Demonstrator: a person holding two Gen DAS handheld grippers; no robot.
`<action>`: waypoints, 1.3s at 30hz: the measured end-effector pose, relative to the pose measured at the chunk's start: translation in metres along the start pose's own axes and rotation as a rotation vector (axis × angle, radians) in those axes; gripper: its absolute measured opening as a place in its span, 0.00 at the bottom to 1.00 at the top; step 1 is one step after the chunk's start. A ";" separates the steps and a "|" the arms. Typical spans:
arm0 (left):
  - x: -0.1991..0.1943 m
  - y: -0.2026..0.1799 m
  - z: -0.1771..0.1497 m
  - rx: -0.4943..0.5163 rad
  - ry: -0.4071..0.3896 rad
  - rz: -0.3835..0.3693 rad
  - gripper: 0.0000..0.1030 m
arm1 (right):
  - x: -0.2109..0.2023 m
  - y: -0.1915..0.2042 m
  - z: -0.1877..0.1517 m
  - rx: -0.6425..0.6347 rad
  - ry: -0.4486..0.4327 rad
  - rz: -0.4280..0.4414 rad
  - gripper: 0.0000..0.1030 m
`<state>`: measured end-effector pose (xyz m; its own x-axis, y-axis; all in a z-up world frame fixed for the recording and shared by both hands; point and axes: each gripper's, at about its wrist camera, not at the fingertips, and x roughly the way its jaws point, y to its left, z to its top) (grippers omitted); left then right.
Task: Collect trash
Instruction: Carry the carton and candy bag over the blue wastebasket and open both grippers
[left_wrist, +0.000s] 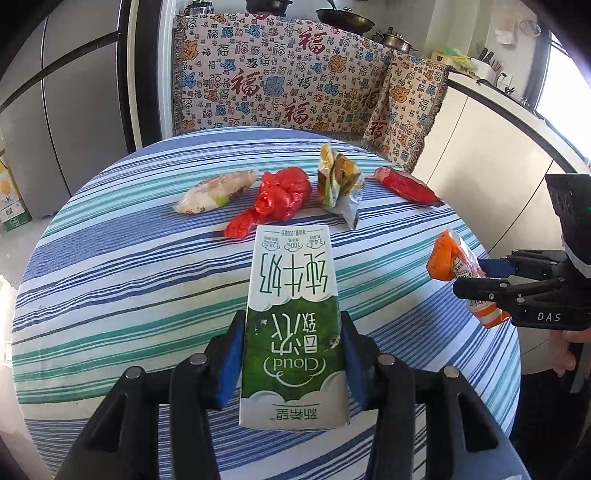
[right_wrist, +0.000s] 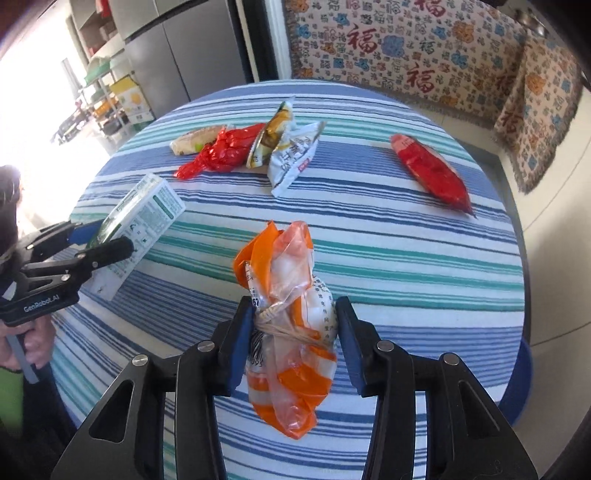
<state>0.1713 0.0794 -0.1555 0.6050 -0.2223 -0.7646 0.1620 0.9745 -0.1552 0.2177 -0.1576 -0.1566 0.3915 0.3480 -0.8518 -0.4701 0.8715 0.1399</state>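
**Both grippers hold trash above the striped bench**

The milk carton (left_wrist: 293, 325), green and white with printed lettering, sits lengthwise between the blue pads of the left gripper (left_wrist: 293, 354). Its jaws are clenched on the carton's two sides, and the carton's far end points out over the bench (left_wrist: 110, 295), clear of the cloth. In the right wrist view the same carton shows tilted at the left edge, pinched in that gripper, with a person's hand (right_wrist: 33, 343) on the handle below it.

The orange and clear plastic bag (right_wrist: 288, 314), bunched and tied round its middle with a band, is grasped by the right gripper (right_wrist: 291, 343). Its jaws press on the bag at the tied waist, one pad on each side, and the lower end of the bag hangs loose under them. From the left wrist view the bag appears at the right edge, held off the bench.

More trash lies on the blue, teal and white striped cloth farther back: a pale snack packet (left_wrist: 216, 192), a crumpled red plastic bag (left_wrist: 275, 201) just beside it, an opened yellow-green and silver wrapper (left_wrist: 338, 184) standing crumpled, and a red packet (left_wrist: 406, 184) well apart to the right. Behind the round bench a patterned cloth (left_wrist: 277, 74) with red characters drapes the seat, and a grey refrigerator (left_wrist: 66, 92) stands to the left.
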 end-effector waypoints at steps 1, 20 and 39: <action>0.000 -0.007 0.001 0.011 -0.001 -0.003 0.46 | -0.006 -0.008 -0.005 0.014 -0.008 0.006 0.44; 0.060 -0.296 0.066 0.282 -0.003 -0.344 0.46 | -0.128 -0.273 -0.101 0.422 -0.115 -0.242 0.44; 0.182 -0.411 0.049 0.288 0.120 -0.379 0.47 | -0.115 -0.364 -0.169 0.653 -0.144 -0.246 0.44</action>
<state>0.2531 -0.3635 -0.2002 0.3705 -0.5378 -0.7573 0.5722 0.7744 -0.2700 0.2103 -0.5733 -0.1947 0.5468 0.1176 -0.8289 0.1980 0.9438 0.2645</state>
